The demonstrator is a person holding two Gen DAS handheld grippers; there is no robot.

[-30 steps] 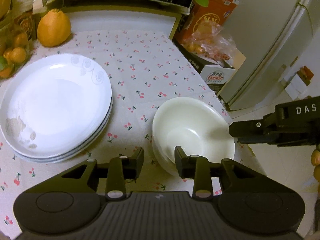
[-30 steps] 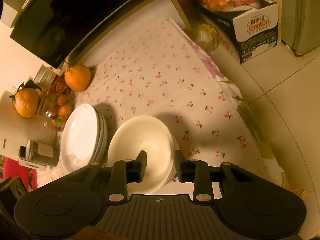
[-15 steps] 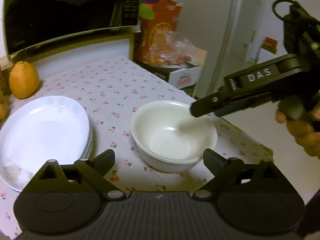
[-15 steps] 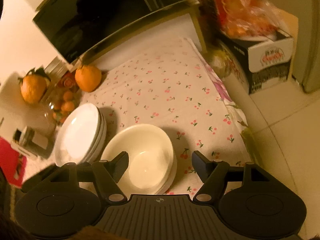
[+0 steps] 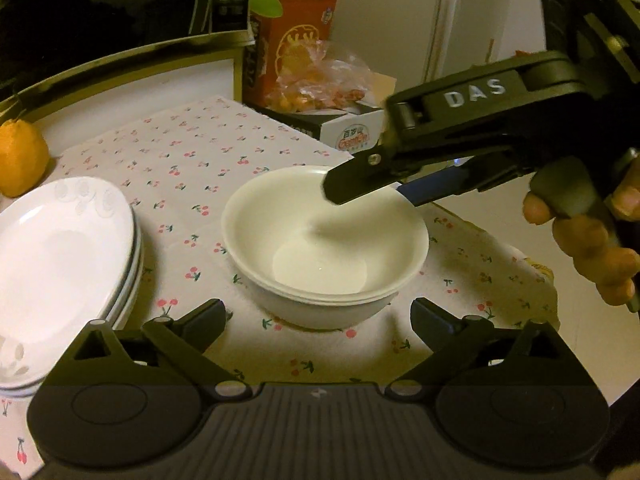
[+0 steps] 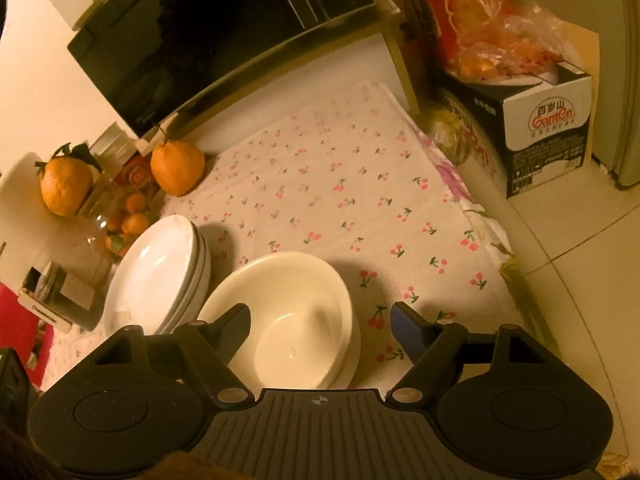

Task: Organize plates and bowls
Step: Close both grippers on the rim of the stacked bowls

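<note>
A stack of white bowls (image 5: 324, 240) (image 6: 288, 320) stands on the cherry-print cloth (image 5: 188, 152). To its left lies a stack of white plates (image 5: 60, 272) (image 6: 160, 276). My left gripper (image 5: 318, 316) hovers just in front of the bowls, its jaws opening wide with nothing pressed between them. My right gripper (image 6: 320, 316) is over the bowls, jaws also opening; its fingers straddle the stack without touching it. In the left wrist view the right gripper (image 5: 372, 192), held by a hand (image 5: 592, 248), reaches over the bowls' far right rim.
A black microwave (image 6: 224, 28) on a shelf lines the back. Oranges (image 6: 176, 168) and a glass jar of small fruit (image 6: 124, 220) sit at the left. A cardboard box (image 6: 544, 132) with bagged fruit stands on the tiled floor (image 6: 580, 280) past the table's right edge.
Both grippers went from nearly shut to wide open. The left one rolled and sank toward the bowls. The right one has come in over the bowls' right rim.
</note>
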